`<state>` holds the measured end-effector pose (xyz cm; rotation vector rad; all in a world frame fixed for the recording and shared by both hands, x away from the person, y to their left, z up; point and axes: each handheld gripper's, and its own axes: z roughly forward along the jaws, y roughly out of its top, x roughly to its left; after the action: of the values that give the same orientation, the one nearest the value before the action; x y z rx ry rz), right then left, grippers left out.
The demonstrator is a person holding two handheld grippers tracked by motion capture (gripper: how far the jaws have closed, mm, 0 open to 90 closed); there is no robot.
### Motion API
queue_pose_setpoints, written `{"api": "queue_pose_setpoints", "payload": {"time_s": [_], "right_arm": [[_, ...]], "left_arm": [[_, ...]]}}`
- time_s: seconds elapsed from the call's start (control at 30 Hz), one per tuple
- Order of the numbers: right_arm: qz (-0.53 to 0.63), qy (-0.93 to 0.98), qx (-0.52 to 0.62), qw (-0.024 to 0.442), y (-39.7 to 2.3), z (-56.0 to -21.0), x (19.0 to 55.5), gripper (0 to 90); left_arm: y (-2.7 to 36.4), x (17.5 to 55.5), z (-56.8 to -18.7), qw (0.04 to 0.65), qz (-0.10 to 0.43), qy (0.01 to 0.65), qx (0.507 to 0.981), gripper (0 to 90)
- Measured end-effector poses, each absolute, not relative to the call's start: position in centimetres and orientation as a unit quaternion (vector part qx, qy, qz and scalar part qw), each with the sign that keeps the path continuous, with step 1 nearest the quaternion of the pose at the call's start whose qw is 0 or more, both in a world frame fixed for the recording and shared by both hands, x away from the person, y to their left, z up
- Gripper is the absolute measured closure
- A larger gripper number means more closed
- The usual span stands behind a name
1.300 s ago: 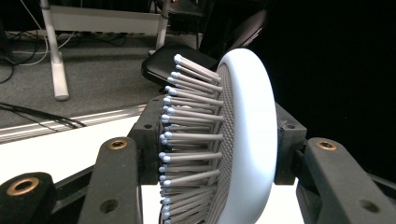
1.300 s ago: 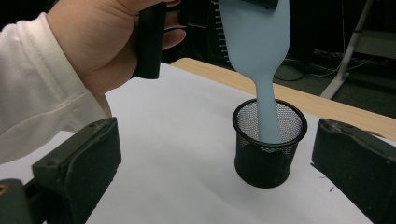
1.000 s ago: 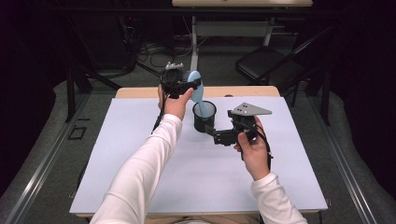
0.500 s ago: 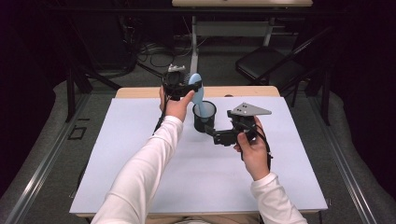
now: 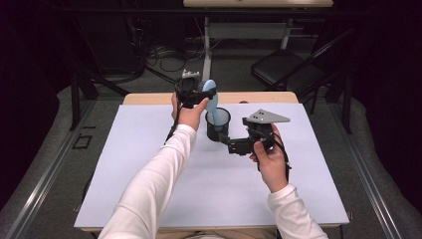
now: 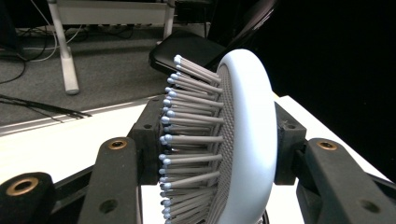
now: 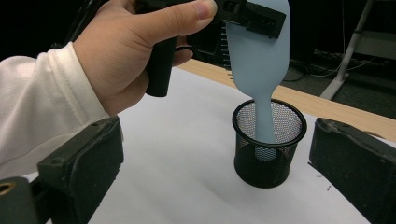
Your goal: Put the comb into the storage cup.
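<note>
A light blue hairbrush (image 5: 211,97) hangs upright with its handle dipping into a black mesh cup (image 5: 218,125) at the back middle of the table. My left gripper (image 5: 200,92) is shut on the brush's head; in the left gripper view the bristles and the rounded back (image 6: 247,140) sit between the jaws. In the right gripper view the handle (image 7: 264,116) reaches down inside the cup (image 7: 268,144), with the left hand and gripper (image 7: 243,11) above. My right gripper (image 5: 225,141) stands open just right of the cup's base, its jaws wide apart (image 7: 217,161) and short of the cup.
A white sheet (image 5: 149,169) covers the wooden table, whose bare far edge (image 5: 259,97) shows behind the cup. Beyond the table stand a black chair (image 5: 288,74), a desk leg and floor cables. Metal rails run along both sides of the table.
The left gripper with the brush has shifted very slightly toward the cup. The right gripper has stayed where it was.
</note>
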<state>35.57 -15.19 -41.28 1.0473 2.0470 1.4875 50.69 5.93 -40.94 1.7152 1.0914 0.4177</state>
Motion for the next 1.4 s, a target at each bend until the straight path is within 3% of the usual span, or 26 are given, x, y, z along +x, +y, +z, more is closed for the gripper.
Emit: {"api": "queue_pose_setpoints", "payload": {"time_s": [1.4], "right_arm": [[0.533, 0.731, 0.375, 0.201, -15.2, -41.2, 35.6, 3.6]], "left_arm": [[5.3, 50.8, -42.0, 0.496, 0.176, 0.446, 0.724, 49.1]]}}
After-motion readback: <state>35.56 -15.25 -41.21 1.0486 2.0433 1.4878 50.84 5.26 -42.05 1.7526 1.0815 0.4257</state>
